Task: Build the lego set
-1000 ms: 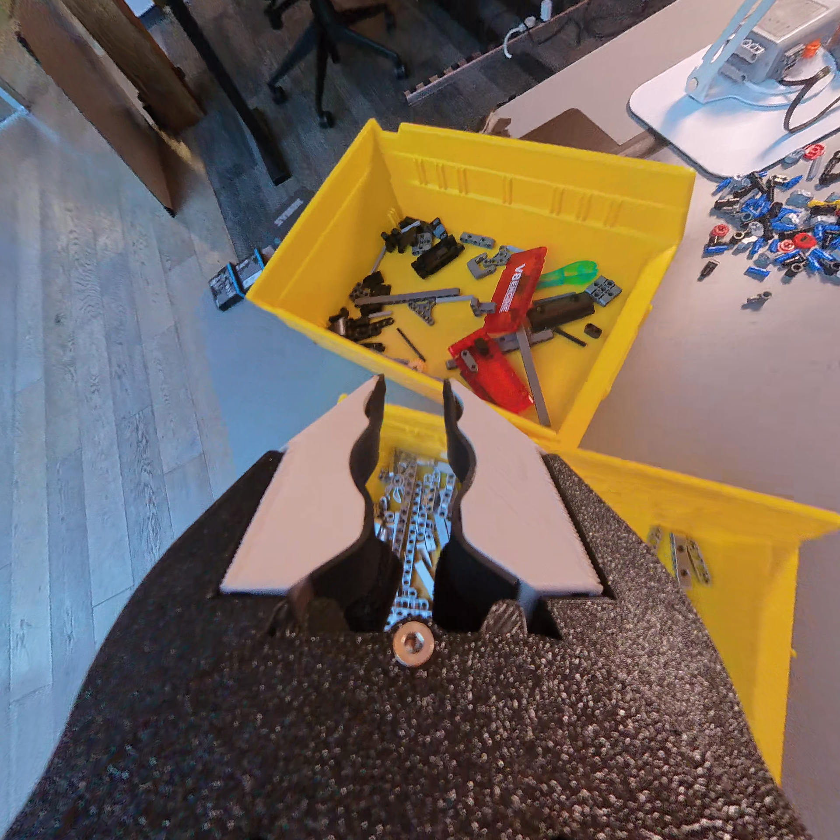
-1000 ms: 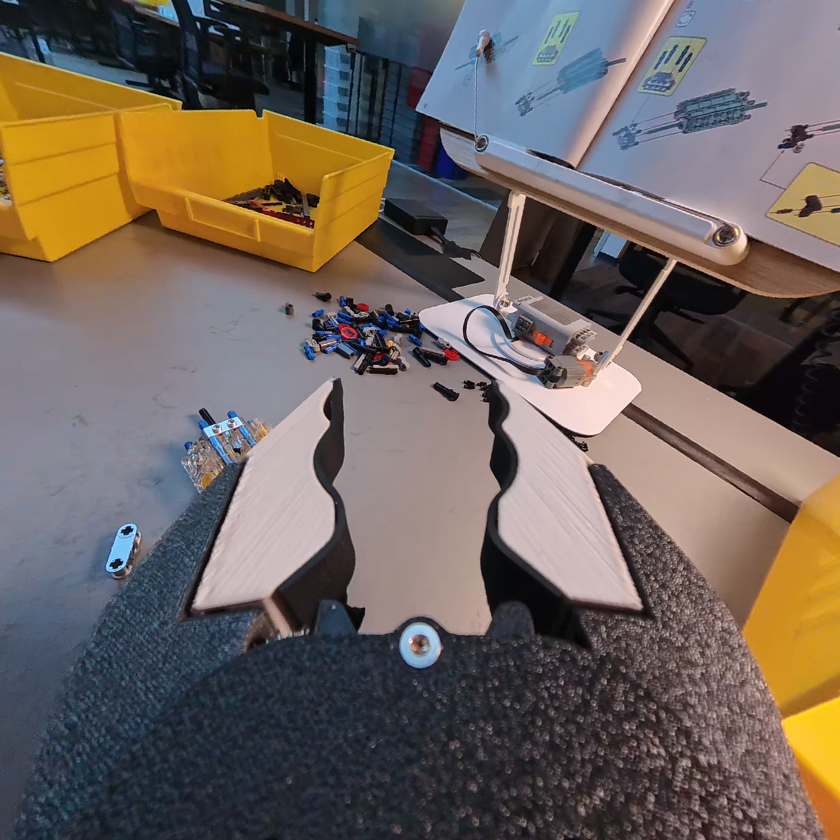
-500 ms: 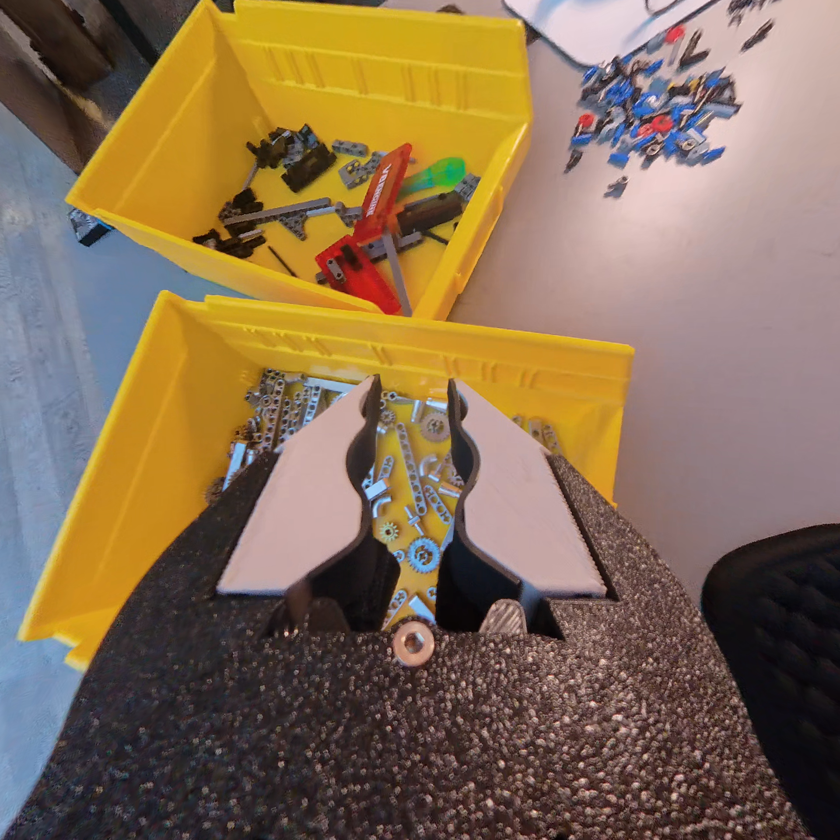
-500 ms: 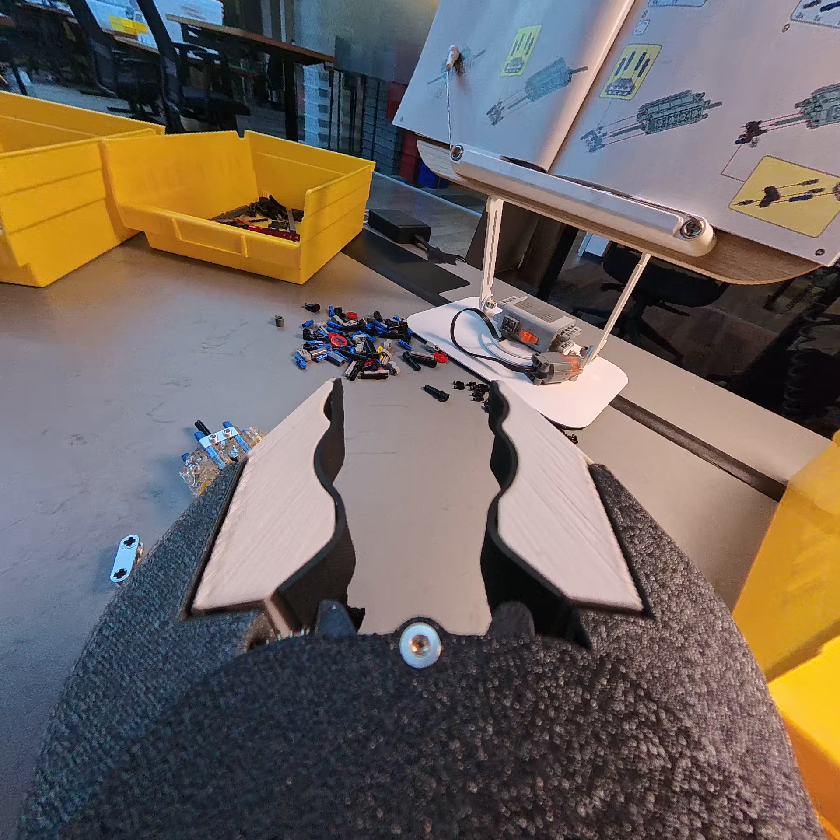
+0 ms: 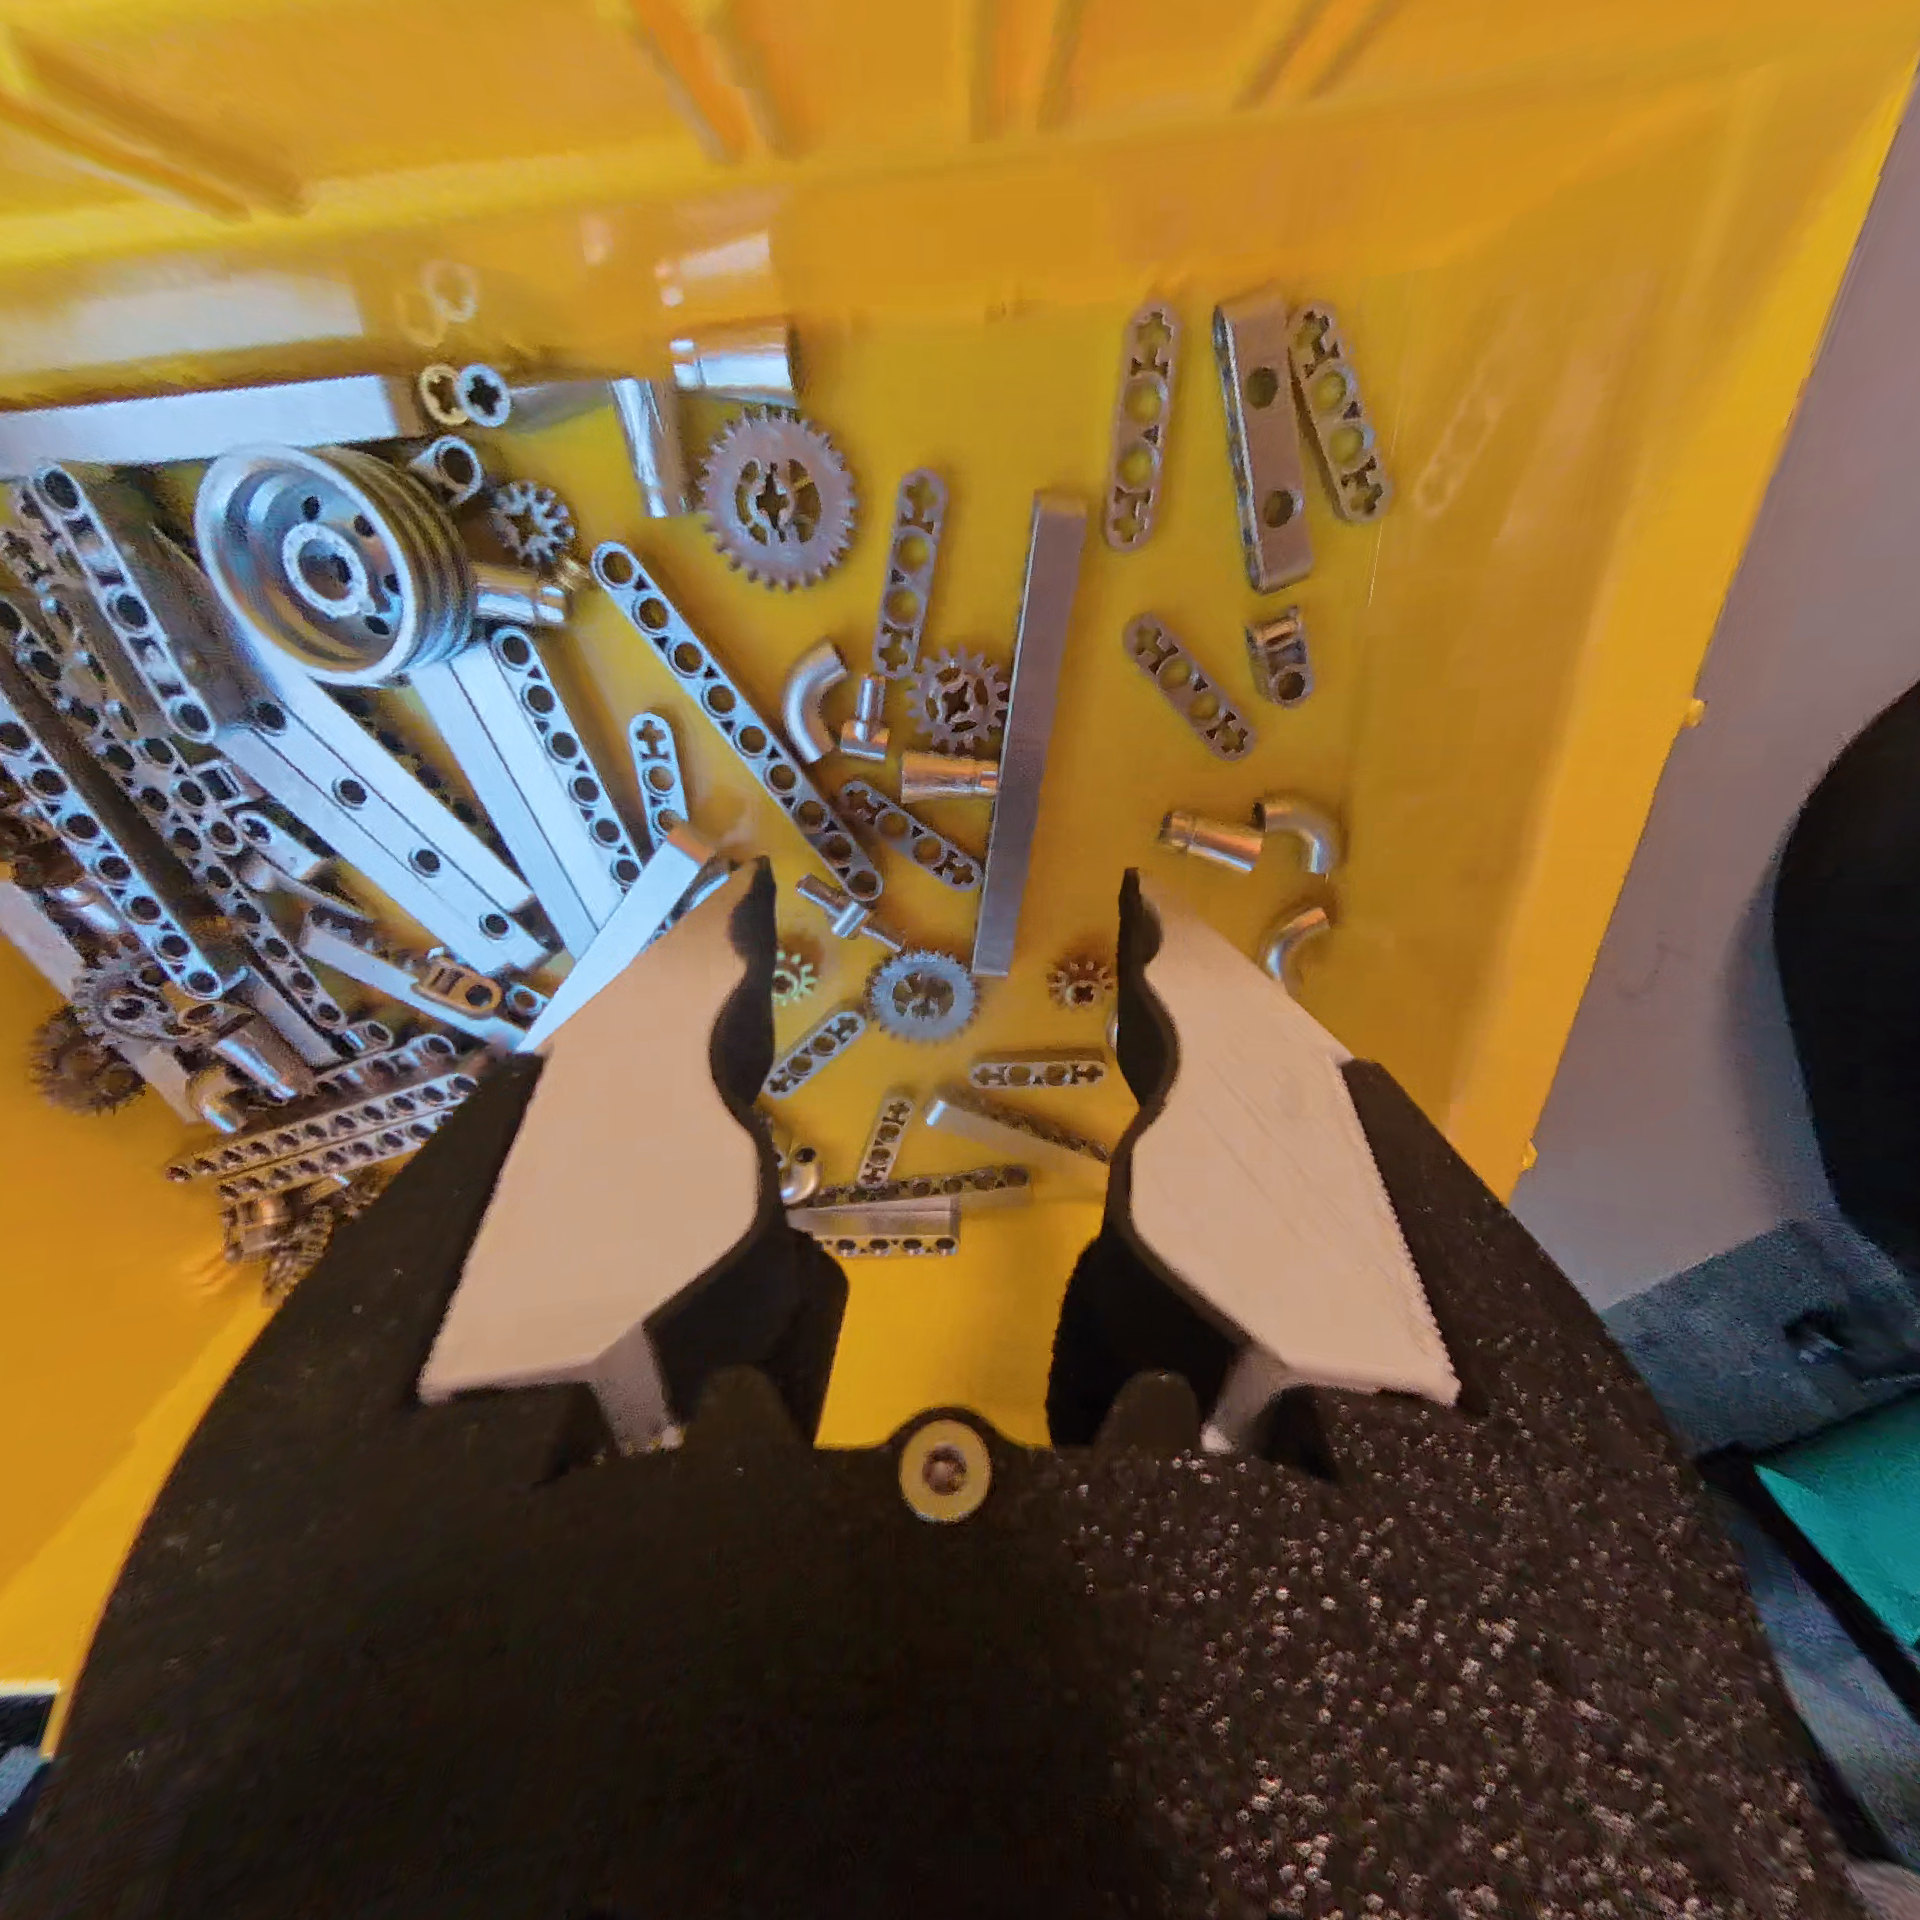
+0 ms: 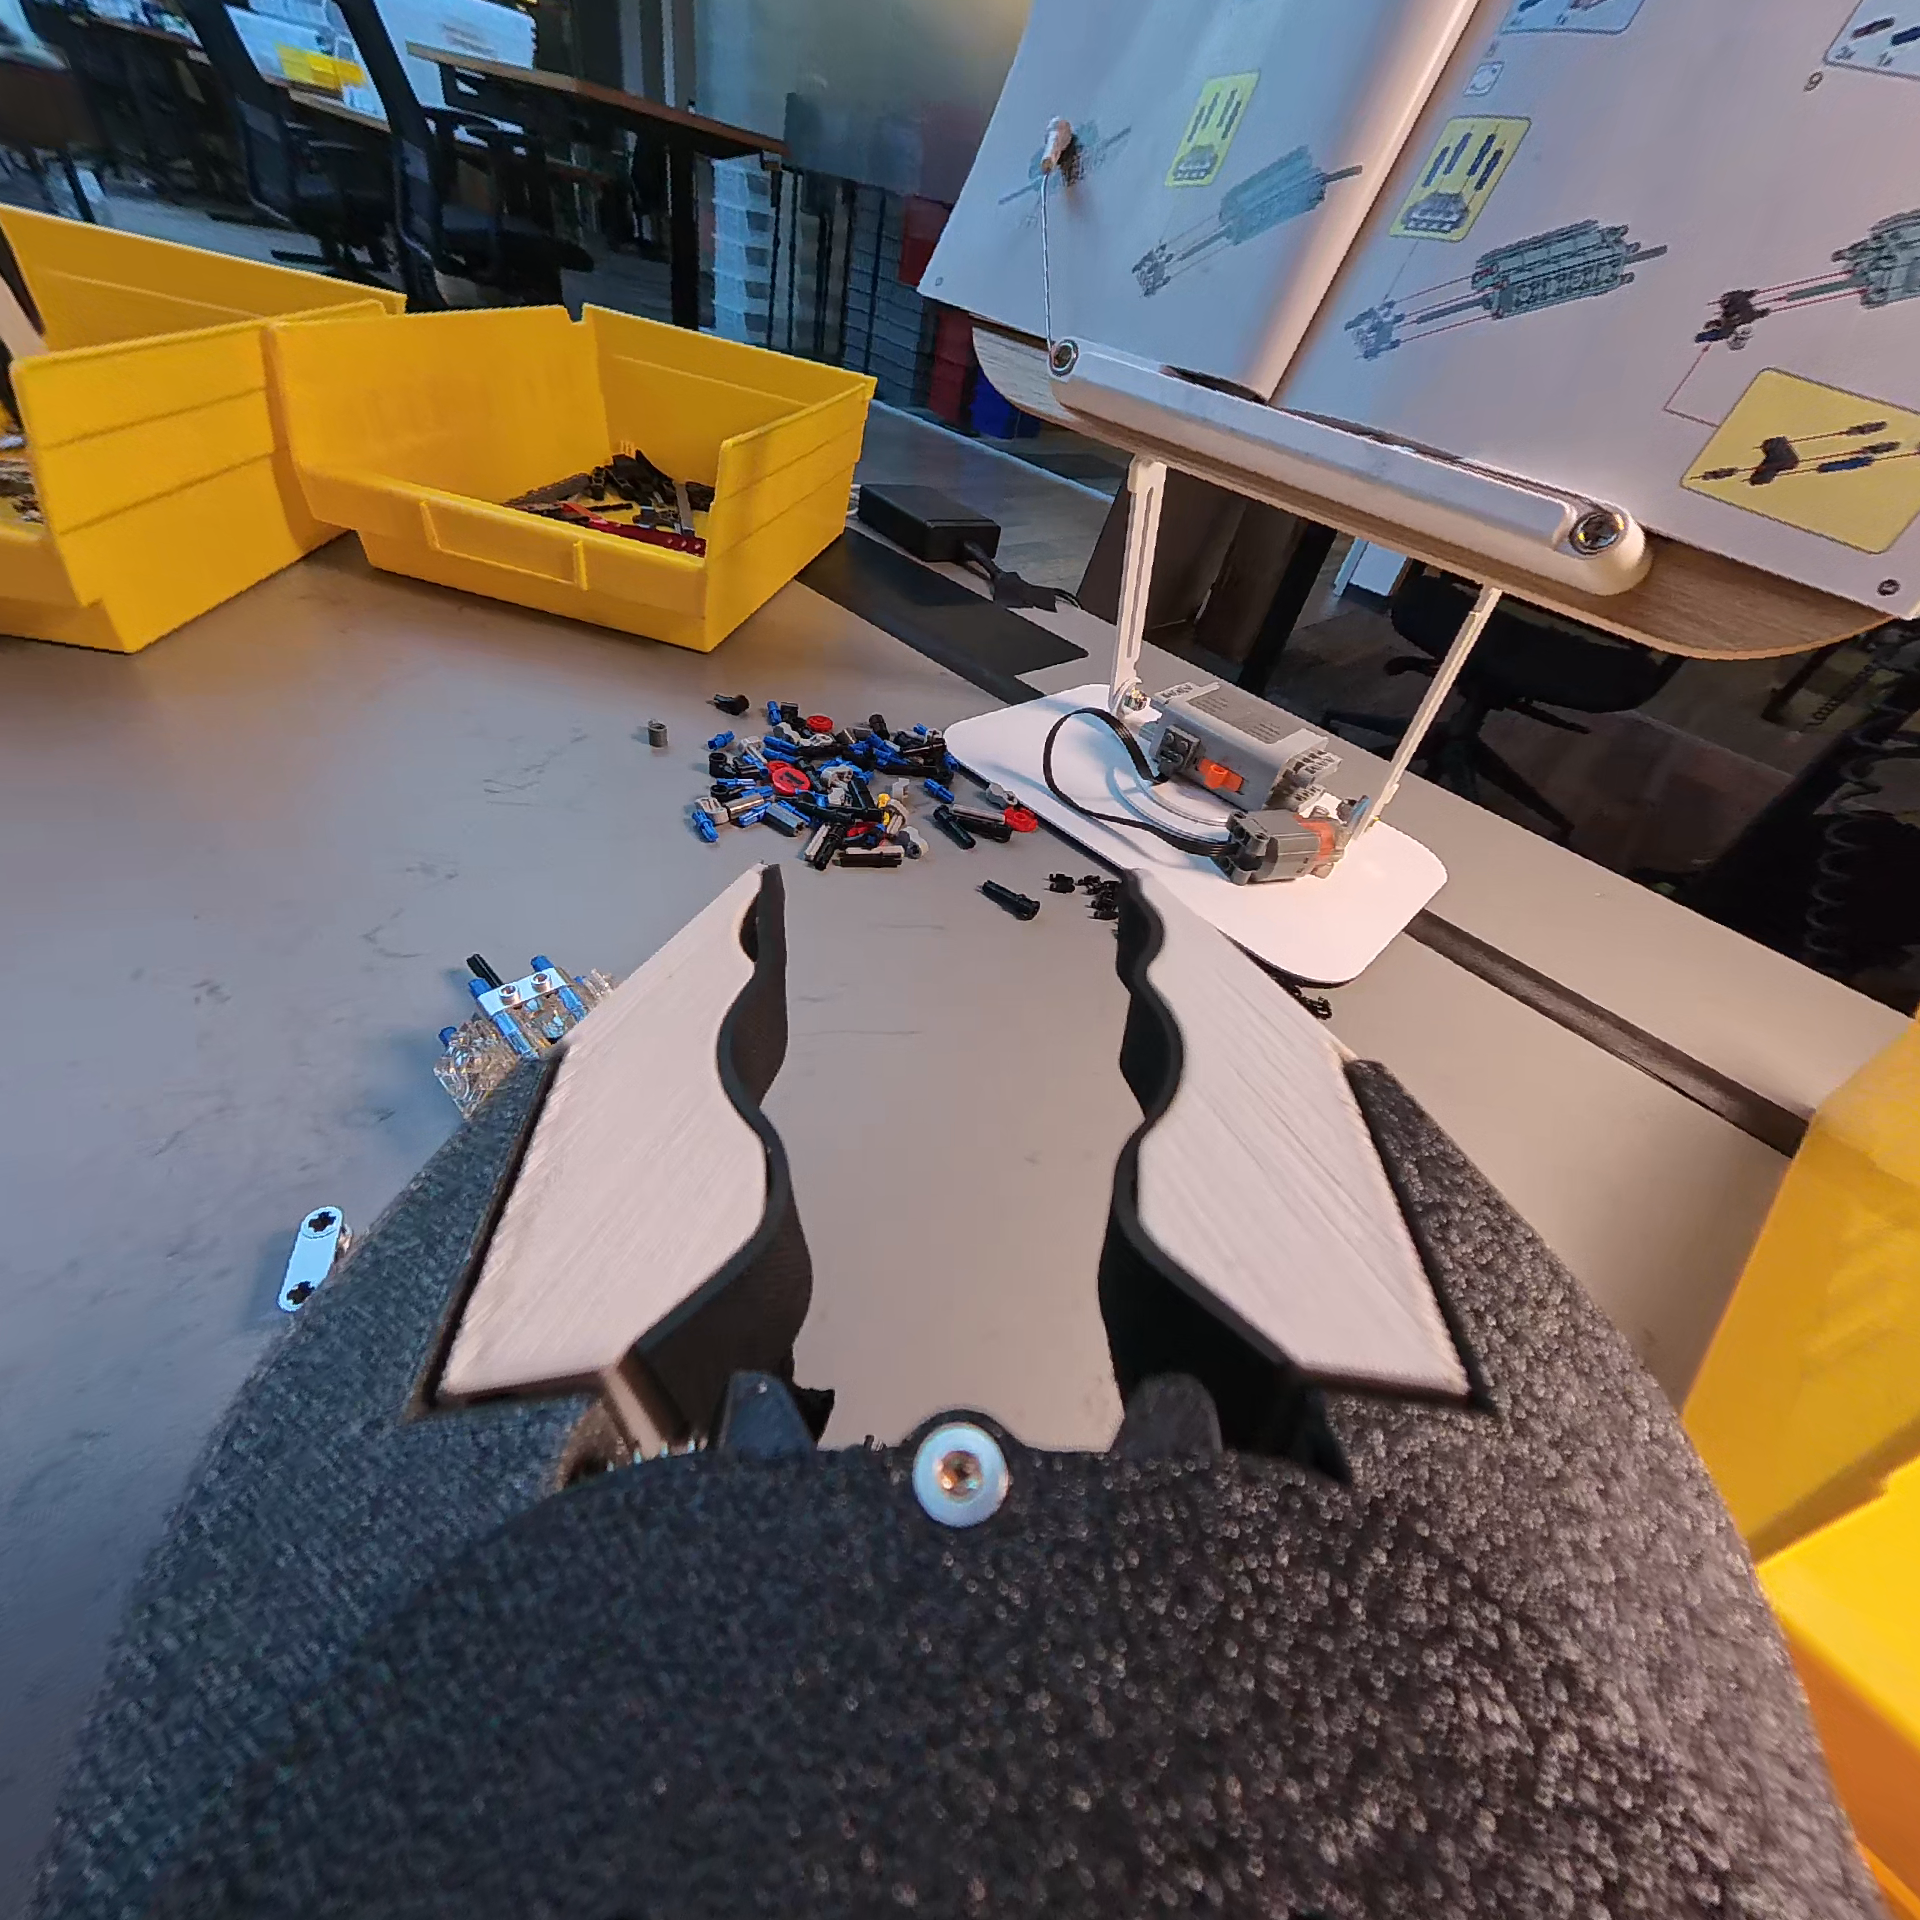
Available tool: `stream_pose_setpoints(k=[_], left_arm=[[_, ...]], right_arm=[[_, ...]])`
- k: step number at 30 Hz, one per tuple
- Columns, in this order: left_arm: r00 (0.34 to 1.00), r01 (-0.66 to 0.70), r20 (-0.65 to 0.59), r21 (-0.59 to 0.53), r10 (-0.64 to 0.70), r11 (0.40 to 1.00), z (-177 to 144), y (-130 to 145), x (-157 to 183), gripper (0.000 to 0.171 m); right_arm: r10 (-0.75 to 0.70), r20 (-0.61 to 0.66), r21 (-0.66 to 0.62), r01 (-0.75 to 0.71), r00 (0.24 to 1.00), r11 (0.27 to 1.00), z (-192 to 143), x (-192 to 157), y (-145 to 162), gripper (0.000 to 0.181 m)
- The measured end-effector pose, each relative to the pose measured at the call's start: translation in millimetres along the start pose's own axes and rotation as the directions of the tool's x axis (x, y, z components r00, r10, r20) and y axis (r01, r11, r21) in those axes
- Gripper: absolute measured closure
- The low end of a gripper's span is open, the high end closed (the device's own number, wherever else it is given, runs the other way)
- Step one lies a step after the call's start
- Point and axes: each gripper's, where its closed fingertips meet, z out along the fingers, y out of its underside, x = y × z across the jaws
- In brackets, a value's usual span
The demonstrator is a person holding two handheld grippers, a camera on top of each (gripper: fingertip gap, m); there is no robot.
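Note:
My left gripper [image 5: 943,894] is open and empty, low inside a yellow bin [image 5: 1538,644] of grey building-toy parts. Between and just past its tips lie a small grey gear [image 5: 923,997], a tiny brown gear [image 5: 1081,981] and short holed beams [image 5: 814,1051]. A grey pulley wheel [image 5: 332,566] and long holed beams [image 5: 727,717] lie to the left. My right gripper [image 6: 948,883] is open and empty above the grey table [image 6: 312,852]. A pile of small blue, black and red pins [image 6: 831,784] lies just beyond its tips.
A small clear-and-blue assembly [image 6: 514,1023] and a short white link [image 6: 312,1257] lie left of the right gripper. Two yellow bins [image 6: 582,468] stand at the far left. A white stand [image 6: 1299,914] holds an instruction sheet [image 6: 1558,208] and bears a grey battery box [image 6: 1231,743]. Another yellow bin [image 6: 1829,1299] is at right. Some 50 cm of space lies between my two pairs of fingers. To the grey pulley wheel [image 5: 332,566]: left tips about 8 cm, right tips about 50 cm.
My left gripper has dropped down into the bin of grey parts and its jaws have spread wider. My right gripper has shifted only slightly and stays open.

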Motion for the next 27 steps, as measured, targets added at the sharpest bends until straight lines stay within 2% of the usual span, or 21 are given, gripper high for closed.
stream_pose_setpoints(k=[2, 7, 10, 14, 17, 19, 21, 24, 27], left_arm=[[0.999, -0.032, 0.029, -0.034, 0.033, 0.999, 6, 3, -5, 0.116], [0.998, -0.040, 0.040, -0.041, 0.042, 0.998, 5, 7, -23, 0.160], [0.994, -0.021, 0.110, -0.073, 0.029, 0.997, 0, 18, -45, 0.161], [0.961, 0.063, 0.265, 0.076, -0.081, 0.995, -35, 4, -77, 0.152], [0.925, 0.050, 0.352, 0.272, -0.147, 0.961, -75, -31, -84, 0.145], [0.936, -0.006, 0.320, 0.435, -0.148, 0.901, -99, -75, -68, 0.143], [0.952, -0.067, 0.290, 0.517, -0.101, 0.853, -113, -118, -49, 0.143], [0.963, -0.147, 0.267, 0.456, 0.023, 0.878, -97, -169, -33, 0.141], [0.985, -0.139, 0.130, 0.230, 0.111, 0.963, -47, -189, -27, 0.127]], right_arm=[[0.001, -0.003, -0.005, -0.001, 1.000, 1.000, 1, 0, 1, 0.119], [-0.002, -0.004, -0.021, 0.002, 1.000, 1.000, 3, 0, 3, 0.119], [-0.005, -0.004, -0.024, 0.005, 1.000, 1.000, 3, 0, 3, 0.119], [-0.005, -0.006, -0.025, 0.005, 1.000, 1.000, 3, 0, 3, 0.119], [-0.005, 0.001, -0.032, 0.005, 1.000, 0.999, 4, -1, 4, 0.119], [-0.007, 0.008, -0.038, 0.008, 1.000, 0.999, 5, -2, 5, 0.119], [-0.012, 0.016, -0.040, 0.013, 1.000, 0.999, 6, -4, 5, 0.119], [-0.019, 0.021, -0.029, 0.019, 1.000, 0.999, 5, -5, 4, 0.119], [-0.022, 0.022, -0.007, 0.022, 1.000, 1.000, 2, -6, 1, 0.120]])
